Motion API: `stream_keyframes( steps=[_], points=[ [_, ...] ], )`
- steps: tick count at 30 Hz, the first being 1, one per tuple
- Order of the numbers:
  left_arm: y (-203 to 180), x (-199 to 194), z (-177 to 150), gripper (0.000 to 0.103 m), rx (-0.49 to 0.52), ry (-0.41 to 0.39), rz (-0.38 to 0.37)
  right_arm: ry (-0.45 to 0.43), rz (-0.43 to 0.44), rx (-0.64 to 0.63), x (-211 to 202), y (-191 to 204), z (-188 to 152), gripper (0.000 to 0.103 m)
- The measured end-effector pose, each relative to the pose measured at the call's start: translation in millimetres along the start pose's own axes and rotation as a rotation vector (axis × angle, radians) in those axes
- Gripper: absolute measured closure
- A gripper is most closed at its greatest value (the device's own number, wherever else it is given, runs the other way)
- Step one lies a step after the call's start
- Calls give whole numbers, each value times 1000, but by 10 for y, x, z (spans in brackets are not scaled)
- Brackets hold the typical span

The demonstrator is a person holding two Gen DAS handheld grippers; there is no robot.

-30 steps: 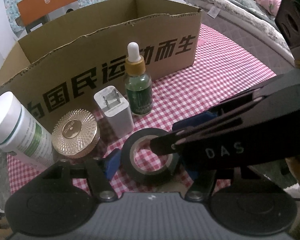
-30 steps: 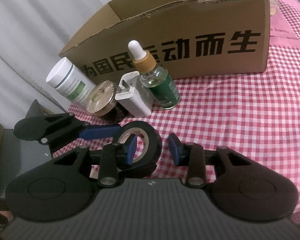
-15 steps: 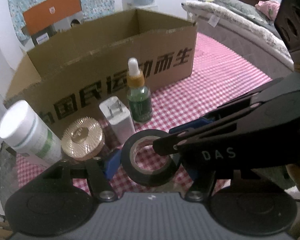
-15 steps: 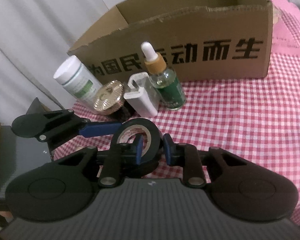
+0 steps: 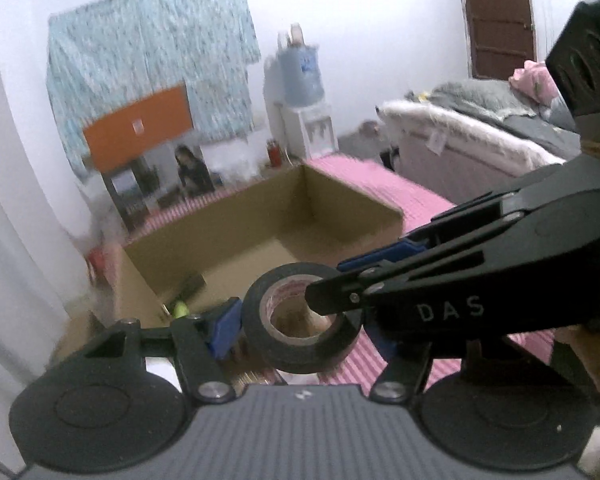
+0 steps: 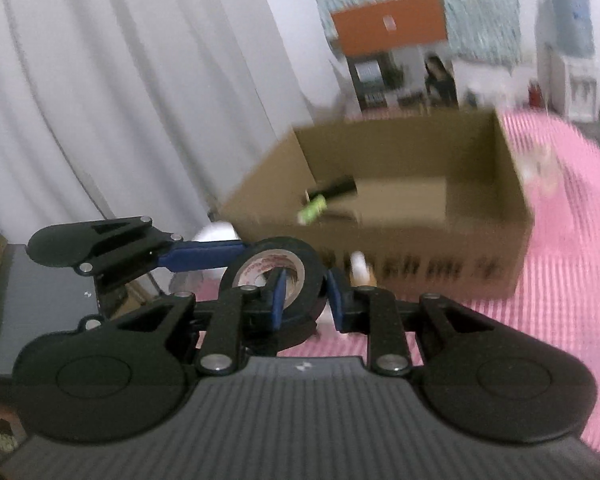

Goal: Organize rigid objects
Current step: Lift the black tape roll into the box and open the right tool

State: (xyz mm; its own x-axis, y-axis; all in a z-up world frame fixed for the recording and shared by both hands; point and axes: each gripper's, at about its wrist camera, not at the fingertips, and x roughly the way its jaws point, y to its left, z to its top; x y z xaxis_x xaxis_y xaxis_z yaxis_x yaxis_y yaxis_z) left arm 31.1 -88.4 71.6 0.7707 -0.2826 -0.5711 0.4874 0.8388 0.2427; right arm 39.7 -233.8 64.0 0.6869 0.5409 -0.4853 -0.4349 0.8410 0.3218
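A black tape roll (image 5: 300, 356) hangs in the air in front of the open cardboard box (image 5: 340, 204), held from two sides. My left gripper (image 5: 300, 334) is shut on it, its blue pads (image 5: 224, 330) pressing the roll's outer sides. My right gripper (image 6: 306, 300) is shut on the roll's wall (image 6: 260, 246), one finger inside the hole and the other outside. In the left wrist view the right gripper (image 5: 334, 286) reaches in from the right. In the right wrist view the left gripper's finger (image 6: 200, 256) comes in from the left.
The box (image 6: 420, 240) stands on a pink checked tablecloth (image 6: 560, 280) and holds a black item (image 6: 336, 188) and a small green one (image 6: 312, 208). A blurred white bottle (image 6: 216, 232) shows below the roll. A white curtain (image 6: 120, 100) hangs left, a bed (image 5: 480, 136) lies right.
The right gripper closed on the roll's wall. Both grippers then rose together with the tape roll off the table, and the views now look down into the box.
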Motion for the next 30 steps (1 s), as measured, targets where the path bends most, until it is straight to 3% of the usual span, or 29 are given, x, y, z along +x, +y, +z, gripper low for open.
stream_keyframes(
  steps=[4,7,11,16,23,30],
  points=[
    [162,67,317,35,12,-15,19,-12,24,-48,20,-38,391,80],
    [396,227,530,36,-35,11,-6,7,42,-65,140,-114,703,80],
    [707,583,723,36,-92,89,-37,82,72,-39,505,-324,1110,80],
    [1031,1241,823,36,-172,235,-61,235,94,34,1191,-658,1454,80],
    [1253,2045,777,36,-207,409,-55,406,72,103,2110,-1010,1537,80],
    [1323,2567,686,36,-227,522,-67,495,62,155,2649,-1298,1399,80]
  ],
)
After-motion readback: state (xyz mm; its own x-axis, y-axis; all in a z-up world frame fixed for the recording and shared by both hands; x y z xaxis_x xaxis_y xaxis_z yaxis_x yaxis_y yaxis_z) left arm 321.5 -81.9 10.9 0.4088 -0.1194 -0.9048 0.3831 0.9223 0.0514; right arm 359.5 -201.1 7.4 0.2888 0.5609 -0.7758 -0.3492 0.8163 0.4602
